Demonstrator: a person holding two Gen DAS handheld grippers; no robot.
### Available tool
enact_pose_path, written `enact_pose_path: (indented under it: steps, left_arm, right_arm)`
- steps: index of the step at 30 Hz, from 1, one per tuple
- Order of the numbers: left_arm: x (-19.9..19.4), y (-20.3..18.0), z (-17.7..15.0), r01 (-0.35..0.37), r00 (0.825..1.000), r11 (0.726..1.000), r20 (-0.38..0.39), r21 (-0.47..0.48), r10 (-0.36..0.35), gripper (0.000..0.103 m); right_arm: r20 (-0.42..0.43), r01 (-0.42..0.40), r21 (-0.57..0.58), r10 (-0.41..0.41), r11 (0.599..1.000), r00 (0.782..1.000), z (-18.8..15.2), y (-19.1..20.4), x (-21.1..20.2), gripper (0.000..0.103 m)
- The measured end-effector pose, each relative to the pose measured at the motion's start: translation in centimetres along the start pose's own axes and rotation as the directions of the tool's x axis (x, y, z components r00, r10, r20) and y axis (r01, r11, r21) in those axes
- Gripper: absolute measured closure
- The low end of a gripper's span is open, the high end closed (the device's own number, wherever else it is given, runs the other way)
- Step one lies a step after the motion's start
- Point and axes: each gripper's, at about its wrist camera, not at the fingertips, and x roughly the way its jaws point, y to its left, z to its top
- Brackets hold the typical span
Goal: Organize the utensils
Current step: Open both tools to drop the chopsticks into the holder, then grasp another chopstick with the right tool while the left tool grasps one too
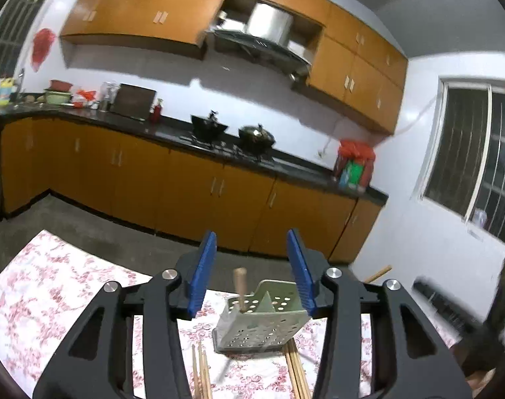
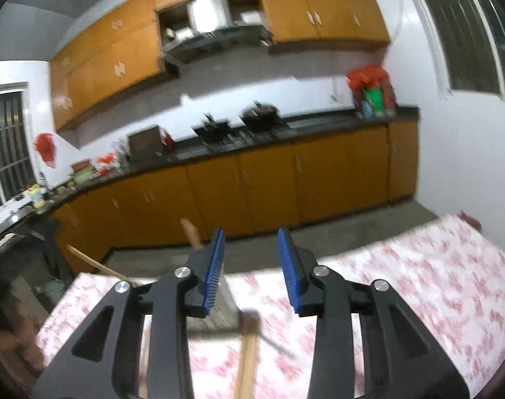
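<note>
Floral tablecloth (image 1: 53,286) fills the lower frame; on it loose chopsticks (image 1: 201,374) lie at bottom centre, below the left gripper (image 1: 252,262), jaws spread and empty. Beyond them a perforated green utensil holder (image 1: 262,322) contains one wooden-handled utensil (image 1: 241,286). The right gripper (image 2: 251,266), parted and empty, stands above a blurred wooden handle (image 2: 247,359); orange cabinets (image 1: 186,183) line the background.

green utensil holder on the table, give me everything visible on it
The utensil holder is a pale green box, plastic by its look, with round holes through its walls and an inner divider. It stands on a dark base on the floral tablecloth, appearing tilted in the left wrist view. One wooden handle sticks up out of it. Chopsticks lie on the cloth against its front right corner. Neither gripper touches it.
</note>
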Motion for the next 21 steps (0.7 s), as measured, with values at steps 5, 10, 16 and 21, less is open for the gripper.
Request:
enact_pose_path:
  steps: [5, 10, 16, 21]
  left_arm:
    - [-2.5, 3.1, -2.0, -0.087, 0.996, 0.996, 0.001, -0.027, 0.087, 0.057]
    - [-1.1, 5.5, -7.0, -0.203, 0.957, 0.978, -0.204, 0.037, 0.206, 0.060]
    - [0.6, 7.2, -13.3, -0.222, 0.881, 0.972, -0.413, 0.076, 0.233, 0.069]
    - [1.1, 7.3, -15.8, -0.201, 0.848, 0.975, -0.481, 0.094, 0.221, 0.070]
  right_arm:
    - [-0.266, 0.014, -0.009, -0.016, 1.000, 0.964, -6.7, -1.6, 3.7, 0.072]
    - [-0.456, -0.062, -0.030, 0.041, 0.998, 0.889, -13.1, -0.5, 6.1, 0.085]
    - [-0.522, -0.099, -0.072, 0.047, 0.992, 0.852, -16.7, 0.8, 6.8, 0.086]
    - [-0.527, -0.106, -0.092, 0.042, 0.990, 0.849, -16.9, 1.5, 6.7, 0.089]
